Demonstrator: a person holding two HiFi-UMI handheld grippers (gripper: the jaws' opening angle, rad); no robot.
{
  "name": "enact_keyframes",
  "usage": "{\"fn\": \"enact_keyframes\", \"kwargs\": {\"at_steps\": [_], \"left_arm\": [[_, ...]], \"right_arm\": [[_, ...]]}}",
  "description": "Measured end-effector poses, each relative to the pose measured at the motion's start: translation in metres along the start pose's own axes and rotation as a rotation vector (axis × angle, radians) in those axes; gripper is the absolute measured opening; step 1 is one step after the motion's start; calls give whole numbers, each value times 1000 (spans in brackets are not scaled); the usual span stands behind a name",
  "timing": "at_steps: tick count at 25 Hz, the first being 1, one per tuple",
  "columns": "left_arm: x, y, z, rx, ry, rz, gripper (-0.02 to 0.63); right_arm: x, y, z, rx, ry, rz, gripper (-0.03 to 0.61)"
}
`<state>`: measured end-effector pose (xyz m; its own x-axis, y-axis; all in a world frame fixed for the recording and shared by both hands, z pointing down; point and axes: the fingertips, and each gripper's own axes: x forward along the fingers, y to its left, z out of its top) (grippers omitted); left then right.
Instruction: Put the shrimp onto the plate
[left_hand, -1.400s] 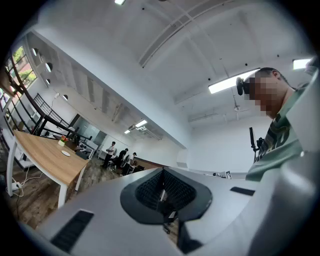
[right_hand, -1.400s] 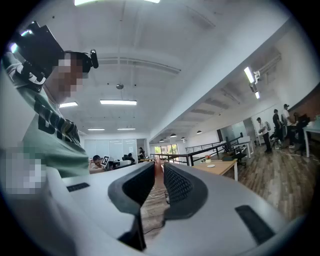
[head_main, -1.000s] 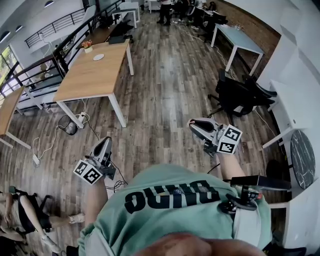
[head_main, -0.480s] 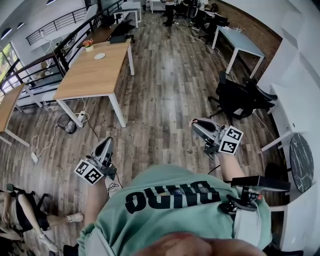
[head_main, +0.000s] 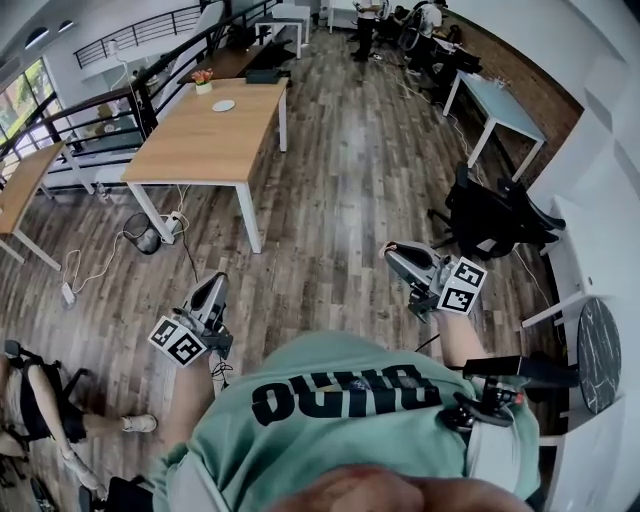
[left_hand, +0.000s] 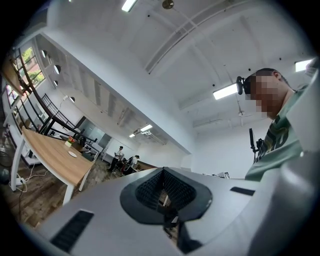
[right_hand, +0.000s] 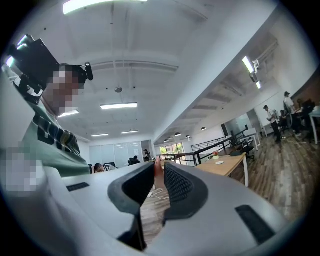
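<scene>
1. Far off on the wooden worktop (head_main: 200, 150) lies a small white plate (head_main: 223, 105). It is too small to tell whether anything rests on it. The shrimp cannot be picked out for certain in any view.
2. Near the plate, at the worktop's far end, stands a little pot (head_main: 203, 78) holding orange-red flowers.
3. A dark bin (head_main: 140, 232) sits on the plank floor (head_main: 340, 170) beside one worktop leg. Its contents cannot be told.
4. The right gripper (head_main: 393, 253) is held in the air over the floor, well apart from the worktop. Its pads stand close together with only a thin slit between them. A reddish sliver (right_hand: 158, 169) shows at their tips, too small to name.
5. The left gripper (head_main: 214, 285) is raised above the floor on the other side. Its jaws meet at the tips and hold nothing.
6. The person's green shirt (head_main: 340, 400) fills the lower head view between the two grippers.
</scene>
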<state>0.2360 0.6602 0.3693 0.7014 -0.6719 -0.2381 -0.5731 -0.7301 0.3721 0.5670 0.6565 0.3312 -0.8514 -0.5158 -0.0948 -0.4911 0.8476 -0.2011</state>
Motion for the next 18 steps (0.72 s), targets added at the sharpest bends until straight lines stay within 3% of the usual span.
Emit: {"fn": "enact_keyframes", "kwargs": {"at_steps": [18], "left_arm": [[-115,67,62,39,-38,85,5]], "right_arm": [[134,57,-12,10,-2,113,63]]}}
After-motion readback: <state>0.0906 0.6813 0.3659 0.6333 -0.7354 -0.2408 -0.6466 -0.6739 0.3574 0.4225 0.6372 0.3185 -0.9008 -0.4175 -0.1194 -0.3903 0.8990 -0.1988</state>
